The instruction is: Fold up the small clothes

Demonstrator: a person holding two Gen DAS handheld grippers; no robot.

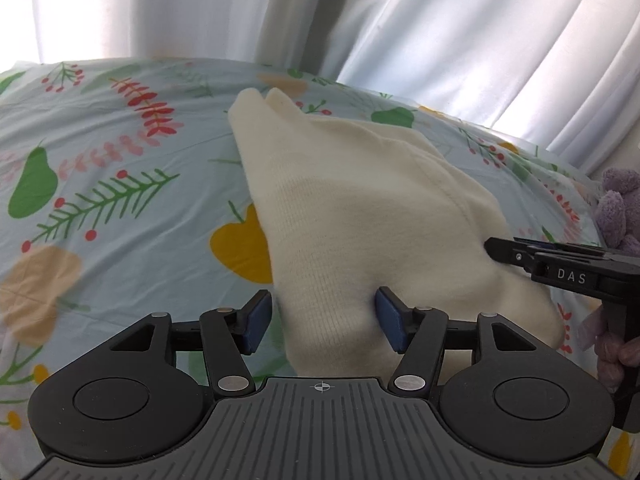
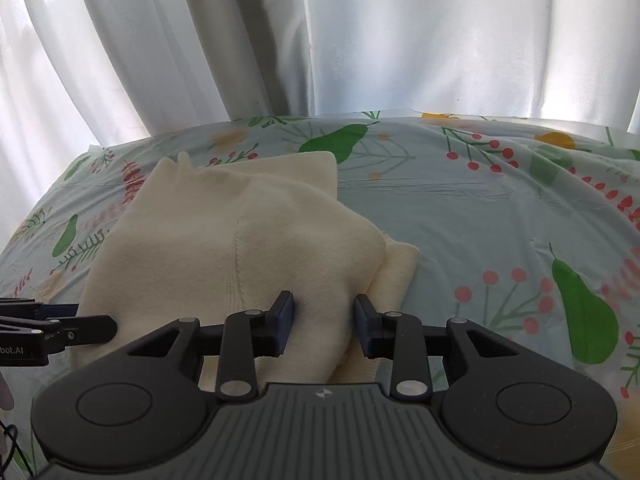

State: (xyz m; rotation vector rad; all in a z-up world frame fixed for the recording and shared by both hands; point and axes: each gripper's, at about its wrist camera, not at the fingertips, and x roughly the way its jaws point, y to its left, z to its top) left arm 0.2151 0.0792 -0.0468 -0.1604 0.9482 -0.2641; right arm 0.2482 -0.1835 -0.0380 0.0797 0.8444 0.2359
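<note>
A cream knitted garment [image 1: 360, 216] lies folded over on the floral bedsheet [image 1: 100, 200]; it also shows in the right wrist view [image 2: 224, 240]. My left gripper [image 1: 320, 316] is open, its blue pads either side of the garment's near edge. My right gripper [image 2: 322, 320] is open too, its pads astride a raised fold at the garment's near right edge. The right gripper shows from the side in the left wrist view [image 1: 490, 246], its tips touching the cloth. The left gripper shows in the right wrist view [image 2: 112, 326] at the garment's left edge.
White curtains [image 2: 320, 40] hang behind the bed. A purple plush toy [image 1: 618, 208] sits at the bed's right edge in the left wrist view. The sheet [image 2: 480, 220] stretches to the right of the garment.
</note>
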